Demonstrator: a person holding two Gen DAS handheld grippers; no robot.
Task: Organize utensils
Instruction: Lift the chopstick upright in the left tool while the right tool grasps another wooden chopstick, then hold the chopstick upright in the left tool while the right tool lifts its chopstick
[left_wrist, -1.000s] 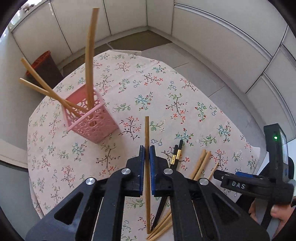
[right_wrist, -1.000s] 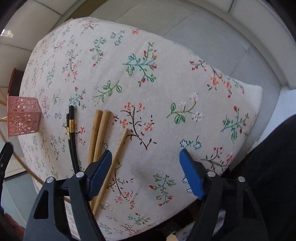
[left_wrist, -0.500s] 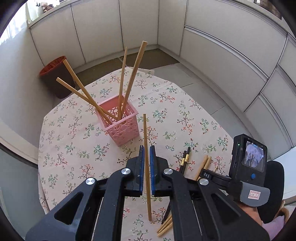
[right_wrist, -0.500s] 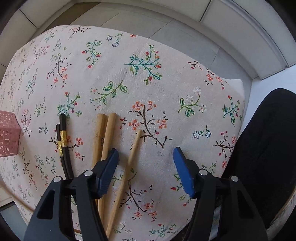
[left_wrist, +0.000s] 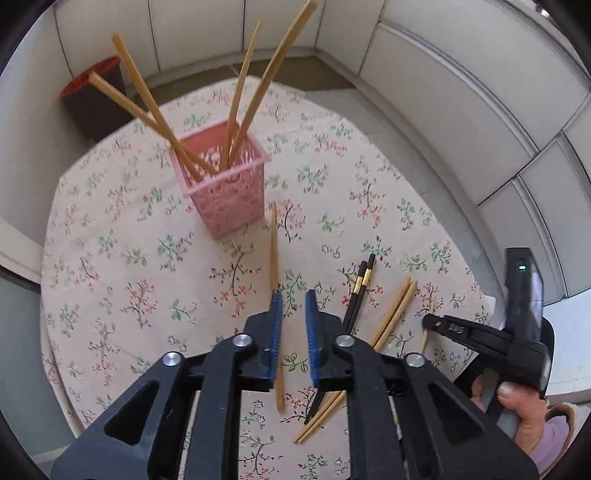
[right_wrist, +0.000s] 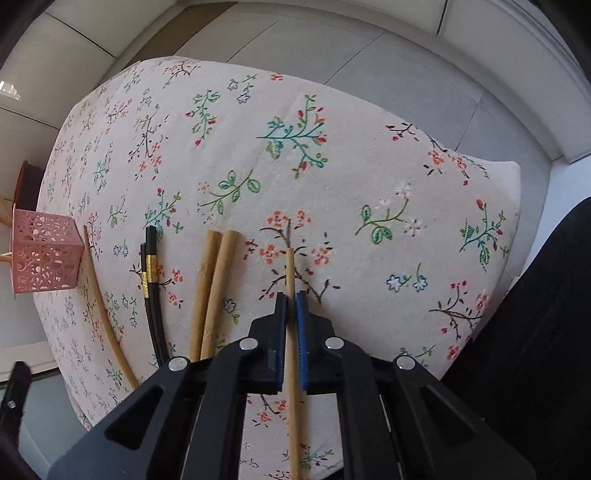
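Note:
A pink perforated basket (left_wrist: 227, 188) stands on the floral tablecloth and holds several wooden chopsticks (left_wrist: 243, 96). My left gripper (left_wrist: 293, 299) is slightly open; a thin wooden chopstick (left_wrist: 274, 251) lies against its left pad, pointing toward the basket. Black chopsticks with gold bands (left_wrist: 360, 288) and a wooden pair (left_wrist: 397, 306) lie to the right. My right gripper (right_wrist: 290, 301) is shut on a single wooden chopstick (right_wrist: 290, 269) lying on the cloth. The basket (right_wrist: 44, 254), black pair (right_wrist: 149, 280) and wooden pair (right_wrist: 212, 280) show left of it.
The table (left_wrist: 110, 295) is round with its edge near on all sides. A dark bin with a red rim (left_wrist: 92, 99) stands on the floor behind it. White cabinet walls surround the area. The right gripper's handle and hand (left_wrist: 517, 354) sit at the table's right edge.
My left gripper's jaws have parted from the wooden chopstick and the view tilted up toward the basket. My right gripper moved over the single wooden chopstick and closed on it.

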